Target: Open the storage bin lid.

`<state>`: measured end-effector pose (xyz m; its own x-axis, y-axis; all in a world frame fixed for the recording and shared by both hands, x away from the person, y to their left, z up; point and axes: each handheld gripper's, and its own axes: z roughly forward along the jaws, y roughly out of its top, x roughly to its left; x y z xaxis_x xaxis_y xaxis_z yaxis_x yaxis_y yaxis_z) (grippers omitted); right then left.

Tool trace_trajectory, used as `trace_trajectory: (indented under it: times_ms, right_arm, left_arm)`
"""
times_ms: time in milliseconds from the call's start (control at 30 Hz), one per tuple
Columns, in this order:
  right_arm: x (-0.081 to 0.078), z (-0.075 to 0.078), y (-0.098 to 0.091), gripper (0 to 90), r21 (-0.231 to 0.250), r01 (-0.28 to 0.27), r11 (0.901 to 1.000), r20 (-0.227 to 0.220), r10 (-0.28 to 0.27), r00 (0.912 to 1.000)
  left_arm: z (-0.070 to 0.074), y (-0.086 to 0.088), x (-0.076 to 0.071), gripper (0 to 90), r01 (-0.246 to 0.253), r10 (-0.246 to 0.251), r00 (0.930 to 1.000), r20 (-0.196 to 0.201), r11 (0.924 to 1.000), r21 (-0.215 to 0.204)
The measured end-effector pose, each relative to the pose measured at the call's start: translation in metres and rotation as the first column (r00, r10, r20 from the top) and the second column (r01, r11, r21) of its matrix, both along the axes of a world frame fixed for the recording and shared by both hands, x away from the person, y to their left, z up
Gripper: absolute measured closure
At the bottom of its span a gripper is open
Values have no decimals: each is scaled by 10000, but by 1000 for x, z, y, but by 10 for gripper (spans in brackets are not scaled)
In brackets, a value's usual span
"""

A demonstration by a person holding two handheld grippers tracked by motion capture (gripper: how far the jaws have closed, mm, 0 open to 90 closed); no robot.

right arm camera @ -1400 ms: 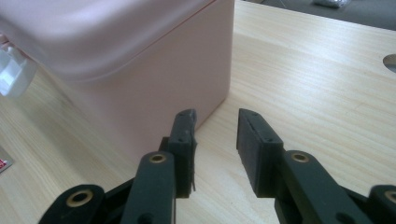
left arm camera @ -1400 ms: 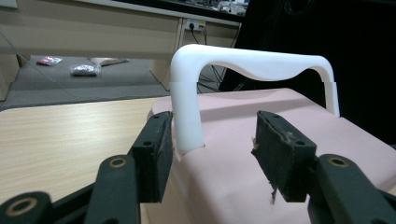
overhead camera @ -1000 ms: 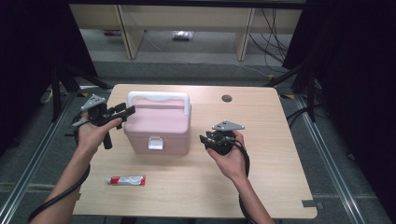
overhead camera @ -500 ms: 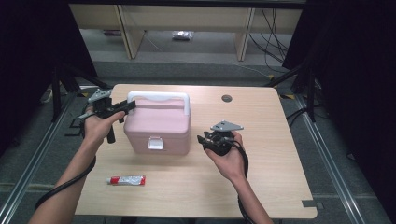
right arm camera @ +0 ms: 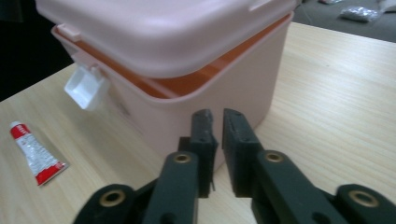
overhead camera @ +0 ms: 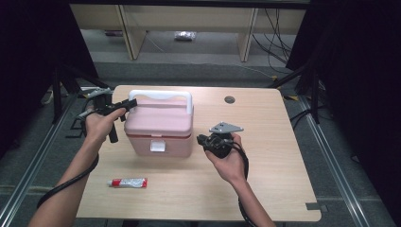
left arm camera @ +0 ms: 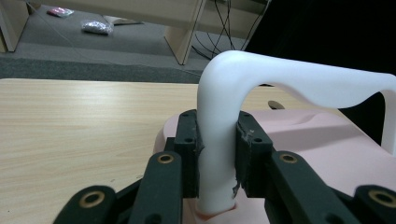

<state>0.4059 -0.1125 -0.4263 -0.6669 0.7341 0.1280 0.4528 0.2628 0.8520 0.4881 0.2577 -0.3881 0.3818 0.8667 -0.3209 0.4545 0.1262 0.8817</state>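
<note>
The left claw (left arm camera: pixel 215 154) has just closed on the white handle (left arm camera: pixel 280 79) of the pink lidded box (overhead camera: pixel 160 127). The right claw (right arm camera: pixel 215 135), just closed with nothing between its jaws, points at the box's right side on the counter (overhead camera: pixel 265 189).

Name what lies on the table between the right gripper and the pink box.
Nothing: in the high view, bare table separates the right gripper from the pink box.

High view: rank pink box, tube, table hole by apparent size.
1. pink box, by far the largest.
2. tube, red and white, lying near the table's front edge.
3. table hole, smallest; it sits farther from the camera, though the gap looks real.
</note>
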Motion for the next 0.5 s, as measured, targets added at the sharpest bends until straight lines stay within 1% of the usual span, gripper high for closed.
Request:
trace_trajectory:
  times_ms: [33, 67, 100, 133, 200, 233, 267, 300, 333, 367, 467, 500]
  right_arm:
    - [0, 3, 2, 900, 30, -245, 9997, 195, 244, 9995]
    - [0, 3, 2, 900, 30, -245, 9997, 195, 244, 9995]
    - [-2, 6, 4, 900, 165, -58, 9998, -57, 59, 10000]
    - [-1, 7, 5, 900, 49, -184, 9998, 193, 183, 9996]
    - [1, 10, 8, 900, 11, -281, 9996, 430, 280, 9987]
    - [1, 10, 10, 900, 88, -401, 9992, 293, 398, 9988]
    - [1, 11, 12, 900, 224, -404, 9989, 141, 401, 9991]
    - [0, 12, 15, 900, 142, -356, 9993, 76, 355, 9993]
    - [0, 12, 15, 900, 142, -356, 9993, 76, 355, 9993]
    - [2, 11, 16, 900, 86, -481, 9988, 366, 477, 9982]
    - [3, 11, 18, 900, 121, -523, 9986, 308, 519, 9982]
    - [2, 10, 19, 900, 374, -523, 9979, 194, 516, 9985]
  left_arm:
    - [1, 0, 0, 729, -15, 15, 10000, -47, 10000, 15]
    - [2, 0, 0, 729, -25, 25, 10000, -82, 10000, 16]
    - [3, 0, 1, 729, -56, 56, 9999, -137, 10000, -16]
    - [3, 0, 1, 729, -46, 46, 9998, -173, 10000, -30]
    - [4, 0, 1, 729, -66, 64, 9997, -235, 9999, -106]
    - [4, 0, 2, 729, -73, 71, 9996, -285, 9999, -80]
    - [5, 0, 2, 729, -73, 70, 9995, -300, 9999, -75]
    - [5, 0, 2, 729, -60, 58, 9994, -335, 10000, -69]
    - [5, 0, 2, 729, -58, 56, 9994, -342, 10000, -64]
    - [5, 0, 2, 729, -56, 53, 9993, -372, 10000, -72]
    - [6, 0, 2, 728, -30, 27, 9992, -409, 10000, -93]
    - [6, 0, 2, 728, -11, 8, 9992, -411, 10000, -82]
